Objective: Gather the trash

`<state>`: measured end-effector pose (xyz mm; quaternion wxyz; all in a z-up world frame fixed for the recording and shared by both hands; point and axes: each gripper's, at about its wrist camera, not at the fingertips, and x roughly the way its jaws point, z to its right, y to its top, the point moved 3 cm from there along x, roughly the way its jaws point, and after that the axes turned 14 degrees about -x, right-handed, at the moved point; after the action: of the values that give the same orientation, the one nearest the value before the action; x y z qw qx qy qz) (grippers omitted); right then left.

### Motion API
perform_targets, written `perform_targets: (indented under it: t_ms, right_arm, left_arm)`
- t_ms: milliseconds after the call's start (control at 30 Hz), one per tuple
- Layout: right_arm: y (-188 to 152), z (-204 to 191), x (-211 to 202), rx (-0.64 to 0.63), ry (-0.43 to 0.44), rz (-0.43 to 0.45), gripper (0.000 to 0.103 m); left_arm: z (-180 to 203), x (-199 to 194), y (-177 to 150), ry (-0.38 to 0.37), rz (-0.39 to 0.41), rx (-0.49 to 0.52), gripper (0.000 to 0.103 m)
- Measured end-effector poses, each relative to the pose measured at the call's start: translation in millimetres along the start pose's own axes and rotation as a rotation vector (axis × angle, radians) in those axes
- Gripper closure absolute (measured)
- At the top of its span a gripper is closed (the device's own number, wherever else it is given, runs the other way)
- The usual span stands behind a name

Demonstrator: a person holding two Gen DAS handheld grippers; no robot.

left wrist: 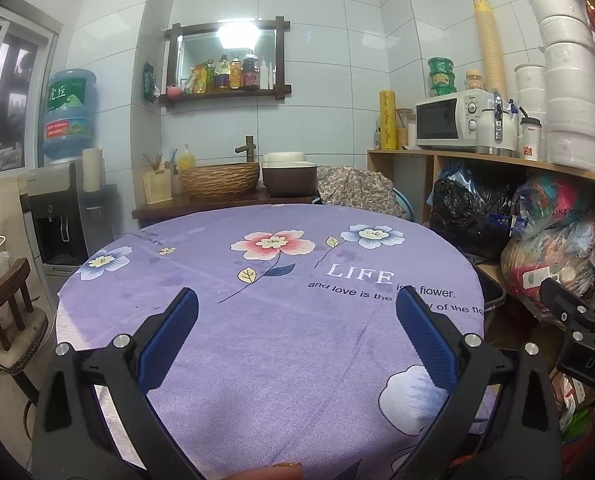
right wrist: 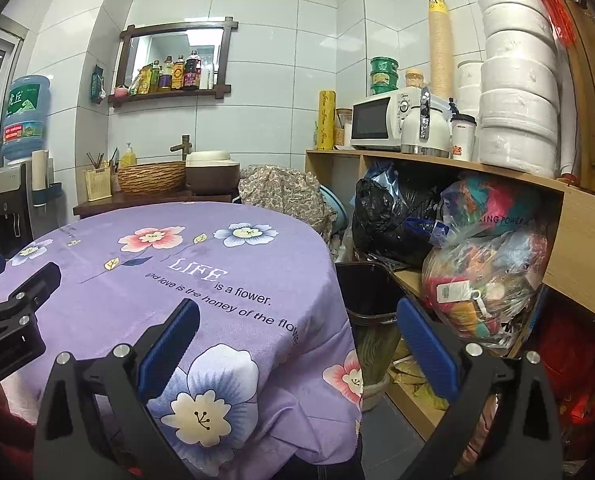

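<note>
One bin: a black plastic trash bin [right wrist: 371, 294] stands on the floor just beside the round table's right edge, between the table and the wooden shelf unit [right wrist: 577, 216].
Bin contents: interior dark; cannot tell whether anything lies in it.
Bin axis: long axis upright, mouth facing up; only the rim corner [left wrist: 493, 292] shows past the table edge in the left view.
Trash on table: no loose item to be seen on the purple flowered tablecloth [left wrist: 281, 320].
Left gripper [left wrist: 297, 316]: blue-padded fingers spread wide, nothing between them, held over the near part of the cloth, pointing across the table toward the wall.
Right gripper [right wrist: 299, 320]: fingers spread wide, nothing between them; the left finger is over the cloth edge, the right finger [right wrist: 427, 344] over the gap by the bin.
Shelf lower bay: a black plastic bag [right wrist: 393, 216] and clear plastic bags stuffed with coloured items [right wrist: 485, 280], pressed against each other.
Shelf top: white microwave [right wrist: 381, 120], white kettle [right wrist: 423, 128], stacked white tubs [right wrist: 517, 92].
Far counter: woven brown basin [left wrist: 219, 180] under a tap, brown-and-cream lidded pot [left wrist: 289, 176] just beside it.
Left side: blue water bottle on a dispenser [left wrist: 69, 116].
Person: a fingertip [left wrist: 273, 472] at the bottom edge of the left view.
</note>
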<state>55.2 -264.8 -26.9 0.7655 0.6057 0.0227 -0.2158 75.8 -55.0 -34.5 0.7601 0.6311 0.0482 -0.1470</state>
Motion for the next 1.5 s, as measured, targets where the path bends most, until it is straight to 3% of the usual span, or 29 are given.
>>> perform_targets:
  t_ms: [1500]
  right_arm:
    - [3.0,2.0,-0.4,-0.006,0.006,0.007,0.005]
  left_arm:
    - [3.1,-2.9,2.8,0.0,0.021,-0.002,0.005]
